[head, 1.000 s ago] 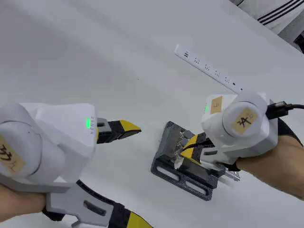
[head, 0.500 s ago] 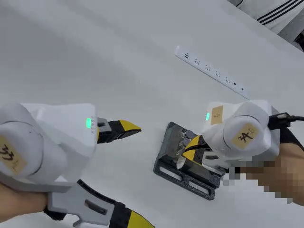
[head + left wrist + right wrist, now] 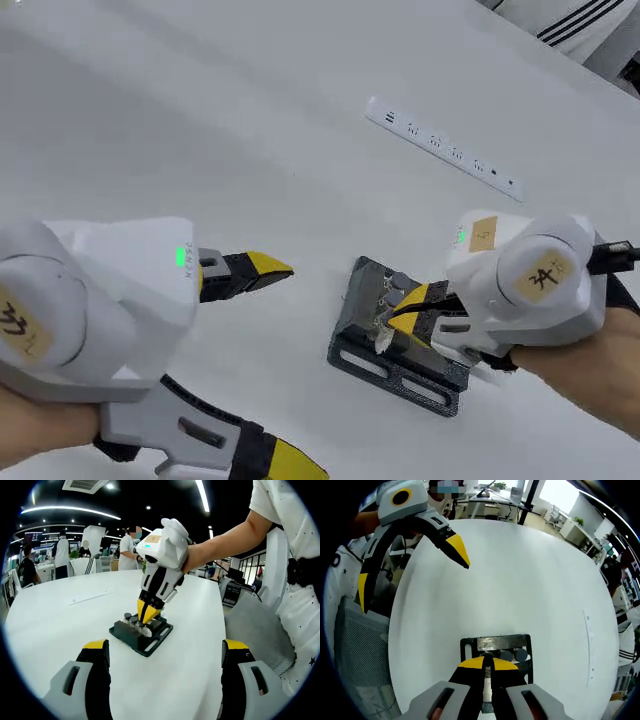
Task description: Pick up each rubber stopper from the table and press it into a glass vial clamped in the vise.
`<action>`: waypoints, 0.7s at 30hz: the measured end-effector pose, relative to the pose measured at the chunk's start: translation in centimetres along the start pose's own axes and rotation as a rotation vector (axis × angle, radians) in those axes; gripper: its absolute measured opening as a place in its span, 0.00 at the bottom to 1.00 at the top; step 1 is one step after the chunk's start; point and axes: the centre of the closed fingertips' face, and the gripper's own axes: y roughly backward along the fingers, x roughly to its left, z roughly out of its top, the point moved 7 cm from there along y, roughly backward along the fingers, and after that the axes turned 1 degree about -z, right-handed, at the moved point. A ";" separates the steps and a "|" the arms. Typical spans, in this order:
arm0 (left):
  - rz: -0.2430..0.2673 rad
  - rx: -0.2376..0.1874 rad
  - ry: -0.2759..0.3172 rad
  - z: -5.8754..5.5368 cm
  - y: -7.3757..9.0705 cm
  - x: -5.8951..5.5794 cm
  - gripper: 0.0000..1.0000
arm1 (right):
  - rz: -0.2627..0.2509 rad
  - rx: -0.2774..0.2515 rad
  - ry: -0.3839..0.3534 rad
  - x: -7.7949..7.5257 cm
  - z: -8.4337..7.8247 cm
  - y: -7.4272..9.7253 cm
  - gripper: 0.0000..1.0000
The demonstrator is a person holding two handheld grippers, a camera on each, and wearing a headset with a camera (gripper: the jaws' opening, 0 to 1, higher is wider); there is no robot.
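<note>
1. While the pale piece (image 3: 381, 341) under the tips is too small to call stopper or vial, two round tops (image 3: 513, 655) sit in the vise (image 3: 470, 647) beside it, likely stoppers already seated.
2. right gripper (image 3: 484, 663): jaws clenched together, tips down on the vise. Looks like the pressing step.
3. left gripper (image 3: 165, 642): jaws spread wide, empty, hovering left of the vise.
4. Power strip (image 3: 440, 148) on the far side of the table (image 3: 200, 150). Remaining stopper count: can't tell.

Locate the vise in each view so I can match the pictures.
Head view: vise lower centre-right, beneath the right gripper.
Left gripper view: vise at centre, beneath the right gripper.
Right gripper view: vise at bottom centre, behind its jaw tips.
Shared landmark: the white power strip.
</note>
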 end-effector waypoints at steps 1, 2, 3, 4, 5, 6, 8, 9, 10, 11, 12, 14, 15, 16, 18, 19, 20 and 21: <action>0.000 0.000 0.000 0.0 0.0 0.0 0.92 | -0.001 -0.002 -0.005 0.0 0.0 0.0 0.00; 0.000 0.001 0.000 0.0 0.0 0.0 0.92 | -0.002 -0.004 -0.010 0.0 0.0 0.0 0.00; 0.000 0.003 -0.001 -0.1 0.0 0.0 0.92 | -0.007 -0.009 -0.014 -0.1 -0.1 0.0 0.00; 0.000 0.005 -0.001 -0.1 0.0 0.0 0.92 | -0.008 -0.012 -0.018 0.0 -0.1 0.0 0.00; 0.000 0.007 -0.001 -0.1 0.0 0.0 0.92 | -0.010 -0.022 -0.028 0.0 -0.1 0.1 0.00; 0.000 0.009 -0.001 -0.2 0.1 0.0 0.92 | -0.012 -0.029 -0.035 0.0 0.0 0.2 0.00; 0.000 0.012 0.000 -0.2 0.1 0.0 0.92 | -0.020 -0.043 -0.048 0.0 0.0 0.5 0.00; 0.000 0.011 0.002 -0.2 0.1 0.0 0.92 | -0.021 -0.047 -0.053 0.0 0.1 0.6 0.00; 0.001 0.008 0.005 -0.2 0.2 0.0 0.93 | -0.026 -0.052 -0.059 0.0 0.0 0.8 0.01; 0.002 0.006 0.008 -0.2 0.2 0.0 0.93 | -0.030 -0.058 -0.063 0.0 0.0 0.9 0.02; 0.001 0.005 0.007 -0.1 0.2 0.0 0.93 | -0.033 -0.068 -0.071 0.0 -0.1 1.1 0.02; 0.002 0.003 0.003 -0.1 0.3 0.1 0.94 | -0.039 -0.086 -0.099 0.0 -0.2 1.4 0.05; 0.002 0.005 0.004 -0.2 0.3 0.1 0.95 | -0.038 -0.109 -0.124 0.1 -0.3 1.7 0.06; 0.003 0.005 0.003 -0.2 0.4 0.2 0.96 | -0.038 -0.126 -0.148 0.1 -0.4 1.8 0.07; 0.003 0.005 0.004 -0.2 0.5 0.4 0.97 | -0.041 -0.147 -0.182 0.2 -1.0 2.2 0.09; 0.001 0.004 0.008 -0.2 0.6 0.4 0.97 | -0.044 -0.154 -0.191 0.2 -1.3 2.4 0.10; 0.000 0.004 0.009 -0.1 0.6 0.5 0.98 | -0.051 -0.159 -0.211 0.2 -1.8 2.6 0.12; 0.002 0.003 0.006 -0.1 0.7 0.5 0.98 | -0.056 -0.167 -0.221 0.3 -2.1 2.8 0.13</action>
